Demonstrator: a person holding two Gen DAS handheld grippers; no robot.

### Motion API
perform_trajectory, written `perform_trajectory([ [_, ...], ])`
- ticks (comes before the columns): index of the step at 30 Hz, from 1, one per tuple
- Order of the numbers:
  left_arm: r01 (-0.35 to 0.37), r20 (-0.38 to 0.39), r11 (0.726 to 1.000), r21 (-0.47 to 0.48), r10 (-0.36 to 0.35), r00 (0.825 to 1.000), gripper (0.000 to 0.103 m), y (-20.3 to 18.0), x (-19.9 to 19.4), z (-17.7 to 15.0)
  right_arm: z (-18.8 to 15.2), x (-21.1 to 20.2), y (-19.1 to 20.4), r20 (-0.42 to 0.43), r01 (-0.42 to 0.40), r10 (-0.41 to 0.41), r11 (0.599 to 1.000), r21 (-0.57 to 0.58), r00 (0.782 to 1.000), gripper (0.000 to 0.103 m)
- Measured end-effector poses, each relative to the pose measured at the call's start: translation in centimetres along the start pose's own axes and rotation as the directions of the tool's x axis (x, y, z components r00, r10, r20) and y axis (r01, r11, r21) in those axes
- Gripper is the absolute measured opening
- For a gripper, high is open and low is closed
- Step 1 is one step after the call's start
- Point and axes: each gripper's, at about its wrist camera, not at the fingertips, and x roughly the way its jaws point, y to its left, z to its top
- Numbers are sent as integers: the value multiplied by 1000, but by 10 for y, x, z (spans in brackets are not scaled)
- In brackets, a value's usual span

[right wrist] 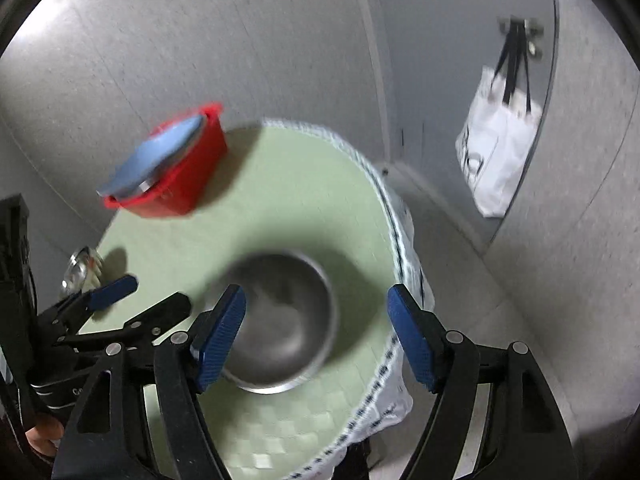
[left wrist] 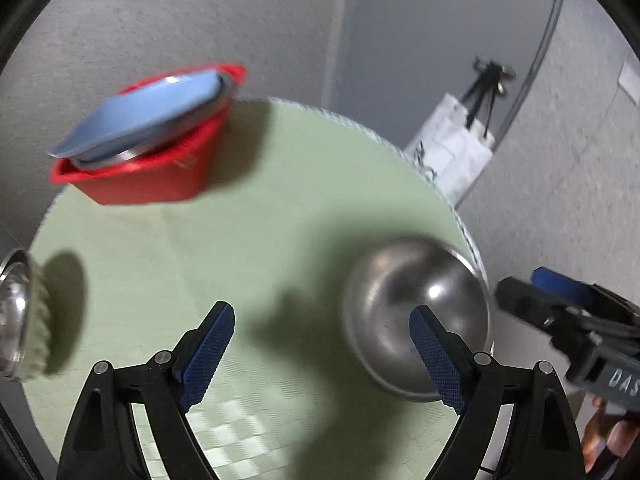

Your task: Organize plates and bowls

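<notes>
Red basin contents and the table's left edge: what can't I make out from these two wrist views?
- Red basin: the blue plate and a steel rim cover its inside in both views; motion blur too.
- Steel dish at the table's left edge: cut off in the left wrist view, small and blurred in the right.
- Steel bowl: blurred.

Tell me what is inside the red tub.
A blue plate leans tilted in the red tub, resting on a metal dish whose rim peeks out beneath. Anything deeper is covered by them.
</notes>
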Motion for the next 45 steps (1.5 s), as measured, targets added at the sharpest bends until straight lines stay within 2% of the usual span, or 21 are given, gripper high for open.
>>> perform_trajectory([
  [5,-16,-69,1000,-4,15,997,73,-5,33,1,-10,33,-8,-85,-50,51,999,17,995,65],
  [6,-13,-76,1000,-6,12,997,67,-3,37,2,-11,38,-9,-94,-61,63,998,21,994,63],
  [7,0,-93,1000,-9,0,996,53,-2,43,3,-13,44,-9,-108,-63,65,998,26,992,62],
  [8,14,-111,1000,-8,-14,994,46,1,48,6,-14,49,-8,-118,-62,66,998,32,991,57],
  [9,45,-118,999,-9,-45,992,40,3,52,9,-16,53,-9,-126,-76,80,996,39,989,46],
  [10,65,-116,998,-8,-66,991,29,5,55,15,-15,54,-11,-129,-86,92,995,46,987,38],
  [11,84,-112,996,7,-83,990,22,3,55,18,-16,56,-10,-133,-95,101,994,51,986,22],
  [12,85,-109,996,27,-81,991,16,1,56,20,-15,55,-10,-130,-106,112,993,51,985,18],
  [15,80,-77,995,62,-75,994,15,6,50,25,-13,48,-1,-109,-69,72,997,31,991,16],
  [19,105,-28,992,67,-103,994,15,28,25,25,-8,33,11,-68,-100,103,994,44,992,14],
  [22,107,42,992,65,-110,993,15,53,-8,24,-1,16,45,-23,-109,109,994,7,994,14],
  [28,82,147,997,-12,-79,986,15,144,-71,22,14,3,132,18,-184,186,979,-87,982,14],
  [32,25,193,997,-73,-11,981,15,217,-105,10,15,14,207,9,-228,232,959,-170,973,14],
  [36,-17,206,990,-142,47,978,15,285,-128,-11,8,33,271,-25,-268,270,935,-231,963,14],
  [38,-34,194,985,-167,67,979,15,307,-130,-20,4,46,298,-52,-284,280,926,-248,959,14],
  [45,-67,113,974,-215,93,989,15,355,-112,-43,-14,86,350,-132,-269,240,916,-296,962,14],
])
